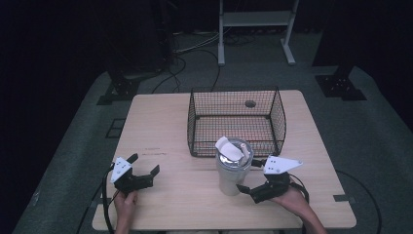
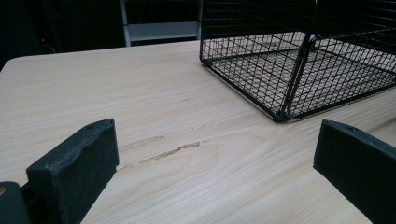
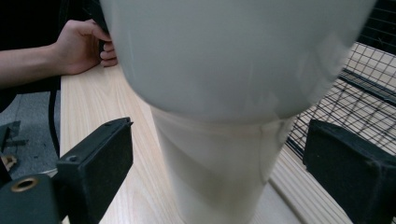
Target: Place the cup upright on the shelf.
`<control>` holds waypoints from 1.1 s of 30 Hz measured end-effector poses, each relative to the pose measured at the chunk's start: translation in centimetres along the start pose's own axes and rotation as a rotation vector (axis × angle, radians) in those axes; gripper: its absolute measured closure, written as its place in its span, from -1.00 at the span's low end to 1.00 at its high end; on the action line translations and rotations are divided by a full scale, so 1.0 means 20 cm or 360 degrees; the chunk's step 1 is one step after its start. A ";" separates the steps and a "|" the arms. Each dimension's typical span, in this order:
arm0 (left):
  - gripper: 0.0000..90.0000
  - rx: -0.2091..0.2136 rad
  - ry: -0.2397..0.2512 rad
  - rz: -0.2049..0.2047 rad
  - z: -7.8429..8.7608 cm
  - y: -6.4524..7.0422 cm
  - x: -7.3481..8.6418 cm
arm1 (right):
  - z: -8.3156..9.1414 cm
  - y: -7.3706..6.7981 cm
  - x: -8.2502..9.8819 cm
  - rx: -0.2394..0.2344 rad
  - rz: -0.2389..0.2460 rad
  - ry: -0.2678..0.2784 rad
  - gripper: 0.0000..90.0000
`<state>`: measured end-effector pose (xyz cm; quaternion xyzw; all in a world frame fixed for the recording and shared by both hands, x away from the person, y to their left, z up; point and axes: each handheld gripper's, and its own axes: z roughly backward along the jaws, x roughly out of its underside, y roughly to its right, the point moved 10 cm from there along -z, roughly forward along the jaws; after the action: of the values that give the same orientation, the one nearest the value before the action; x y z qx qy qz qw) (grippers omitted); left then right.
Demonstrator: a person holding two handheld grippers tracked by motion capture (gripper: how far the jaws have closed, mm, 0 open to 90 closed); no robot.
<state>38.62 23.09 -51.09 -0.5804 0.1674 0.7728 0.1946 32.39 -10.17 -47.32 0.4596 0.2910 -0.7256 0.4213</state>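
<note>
Left to right across the table [image 1: 165, 126]: the left gripper [image 1: 145, 170] rests near the front edge, jaws apart and empty, aimed toward the wire basket [image 1: 236, 122]. The white tumbler [image 1: 233, 168] stands upright just in front of the basket, lid on. The right gripper [image 1: 252, 176] sits at the tumbler's right, jaws spread wide, one on each side of the narrow lower body [image 3: 219, 172], neither seen to touch. A sound grasp likely calls for closing squarely on that narrow lower section, centred, keeping the tumbler vertical, since the wider upper part could slip or tip. The basket's near wall stands close behind; a lift should clear its rim.
</note>
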 end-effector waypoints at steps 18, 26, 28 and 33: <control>-1.00 0.0000 0.0002 0.0000 0.00 0.00 0.00 | -0.14 0.01 -0.03 0.0055 -0.0033 0.0100 -0.84; -1.00 0.0000 0.0002 -0.0001 0.00 0.00 0.00 | -0.17 0.01 -0.04 0.0068 -0.0024 0.0126 -0.84; -1.00 0.0000 0.0001 -0.0001 0.00 0.00 0.00 | -0.17 0.01 -0.04 0.0069 -0.0022 0.0129 -0.84; -1.00 -0.0001 0.0002 -0.0001 0.00 0.00 0.00 | -0.18 0.01 -0.04 0.0078 -0.0015 0.0137 -0.84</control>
<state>38.63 23.10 -51.08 -0.5810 0.1670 0.7725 0.1946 34.21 -7.07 -48.01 0.4992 0.2932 -0.7141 0.3936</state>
